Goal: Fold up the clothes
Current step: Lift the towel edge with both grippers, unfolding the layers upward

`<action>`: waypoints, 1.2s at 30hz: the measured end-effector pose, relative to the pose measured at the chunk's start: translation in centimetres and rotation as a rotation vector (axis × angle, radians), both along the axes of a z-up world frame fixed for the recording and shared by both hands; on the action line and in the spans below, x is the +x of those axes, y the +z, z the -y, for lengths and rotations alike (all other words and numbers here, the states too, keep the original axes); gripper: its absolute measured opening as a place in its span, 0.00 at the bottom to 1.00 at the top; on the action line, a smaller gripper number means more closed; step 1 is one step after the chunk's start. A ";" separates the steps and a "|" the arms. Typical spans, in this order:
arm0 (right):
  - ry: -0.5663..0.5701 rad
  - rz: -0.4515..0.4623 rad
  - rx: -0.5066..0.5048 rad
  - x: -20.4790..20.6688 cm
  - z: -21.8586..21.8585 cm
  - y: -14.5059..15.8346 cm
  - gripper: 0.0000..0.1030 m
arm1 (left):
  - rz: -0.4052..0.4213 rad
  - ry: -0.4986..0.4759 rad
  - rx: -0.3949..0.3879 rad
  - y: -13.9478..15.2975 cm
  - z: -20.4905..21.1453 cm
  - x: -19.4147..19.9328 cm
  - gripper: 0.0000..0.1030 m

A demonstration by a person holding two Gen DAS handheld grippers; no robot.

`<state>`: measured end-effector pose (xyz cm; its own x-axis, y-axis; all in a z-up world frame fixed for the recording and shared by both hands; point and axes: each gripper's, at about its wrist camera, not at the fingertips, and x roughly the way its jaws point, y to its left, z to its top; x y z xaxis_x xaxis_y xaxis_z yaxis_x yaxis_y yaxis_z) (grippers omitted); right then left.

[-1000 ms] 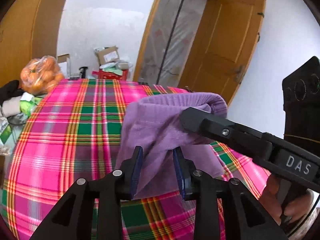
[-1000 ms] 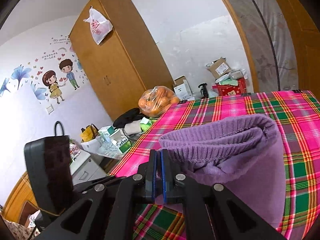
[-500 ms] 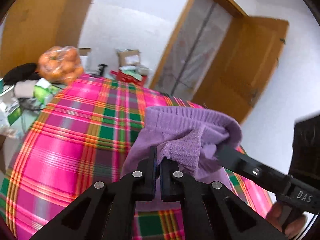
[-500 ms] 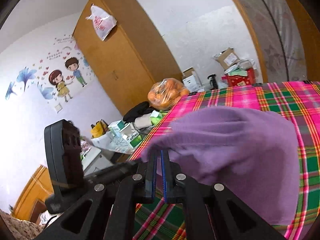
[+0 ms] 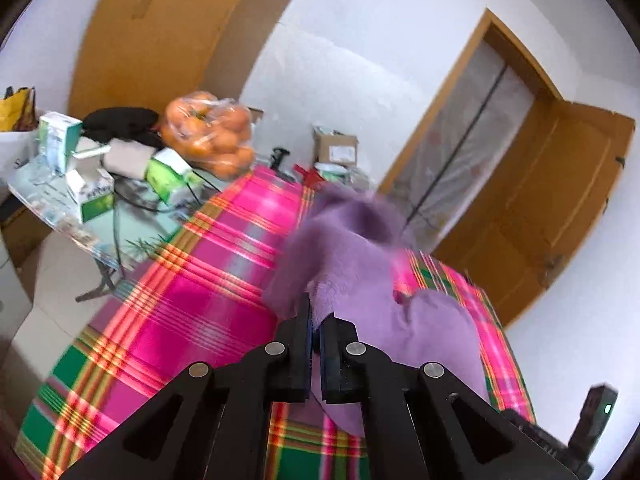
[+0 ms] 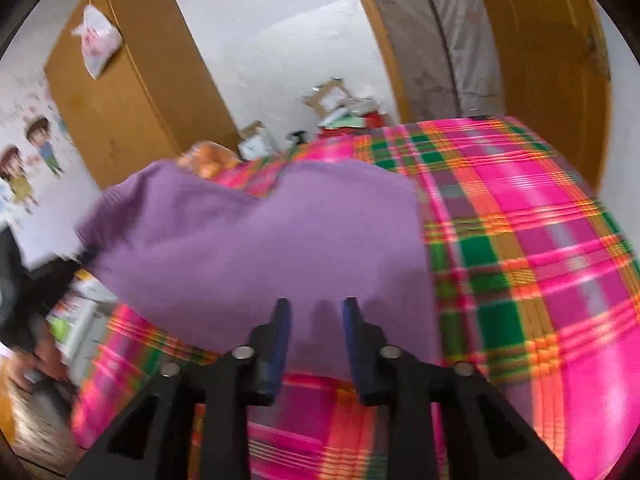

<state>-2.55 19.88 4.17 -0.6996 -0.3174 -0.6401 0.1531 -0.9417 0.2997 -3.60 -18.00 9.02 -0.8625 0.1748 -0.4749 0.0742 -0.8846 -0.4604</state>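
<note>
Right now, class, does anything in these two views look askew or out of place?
Yes. The purple garment is bunched and lopsided, not flat on the plaid blanket. Only the left gripper pinches it; the right gripper is open, with cloth draped in front of it.

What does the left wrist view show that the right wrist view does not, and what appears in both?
Left wrist view only: the left tool shut on the purple garment, and green-and-white boxes on a side table.

Right wrist view only: the right tool open with its blue pads apart above the cloth, cartoon wall stickers, and a plastic bag atop the wardrobe.

Both: the purple garment, the plaid cover, the bag of oranges and the wardrobe.
</note>
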 end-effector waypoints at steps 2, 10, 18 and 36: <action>-0.018 0.000 0.052 0.3 -0.3 -0.4 0.34 | 0.001 0.012 -0.001 0.1 0.7 0.0 0.02; -0.015 0.009 0.128 0.7 -0.8 -1.7 0.46 | 0.050 0.059 0.025 -1.6 2.7 0.3 0.02; 0.090 -0.044 0.266 1.4 2.0 -2.1 0.50 | 0.015 0.111 0.023 -0.4 3.7 0.7 0.02; 0.152 0.045 -0.071 -1.7 1.8 -3.1 0.50 | 0.139 0.239 0.030 -3.4 6.9 1.3 0.02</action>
<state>-4.29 18.08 1.04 -0.6113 -0.4632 -0.6417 0.2771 -0.8848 0.3746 -2.27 -24.88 5.59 -0.8079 -0.0101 -0.5893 0.3433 -0.8207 -0.4567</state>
